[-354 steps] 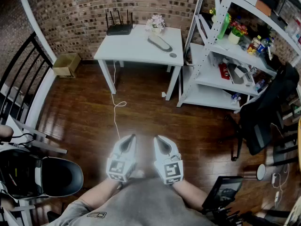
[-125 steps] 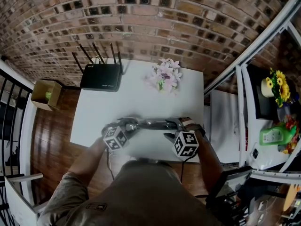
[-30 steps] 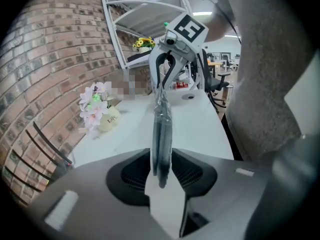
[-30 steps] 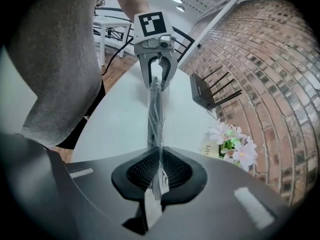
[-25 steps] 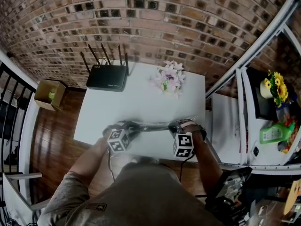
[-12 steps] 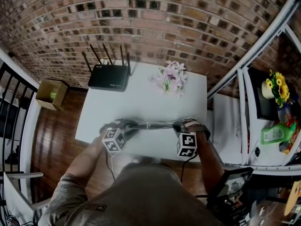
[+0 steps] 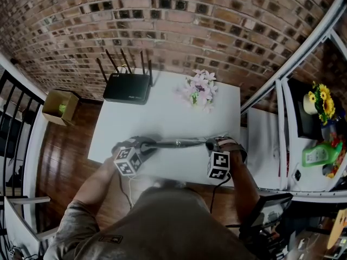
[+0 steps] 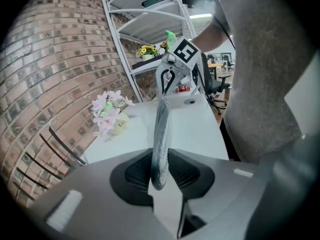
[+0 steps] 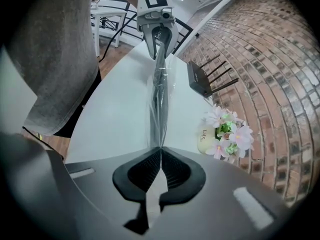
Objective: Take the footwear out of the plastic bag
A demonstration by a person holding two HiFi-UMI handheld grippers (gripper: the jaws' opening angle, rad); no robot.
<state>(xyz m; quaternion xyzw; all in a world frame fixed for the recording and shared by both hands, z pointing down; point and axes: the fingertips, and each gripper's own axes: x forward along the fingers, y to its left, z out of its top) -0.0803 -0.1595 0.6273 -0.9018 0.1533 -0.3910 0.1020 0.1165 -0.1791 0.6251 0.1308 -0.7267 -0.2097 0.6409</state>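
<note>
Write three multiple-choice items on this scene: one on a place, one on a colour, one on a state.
1. In the head view, where do the flowers stand relative to the router?
A) to its right
B) to its left
C) on top of it

2. What colour is the table?
A) black
B) white
C) brown

3. What is the right gripper doing?
A) hanging open
B) shut on the plastic bag
C) resting on the floor

Key:
1 A: both stand at the table's far edge, with the flowers on the right.
2 B: its bare top shows white.
3 B: its jaws pinch the film, while the left gripper is shut on the bagged footwear.
</note>
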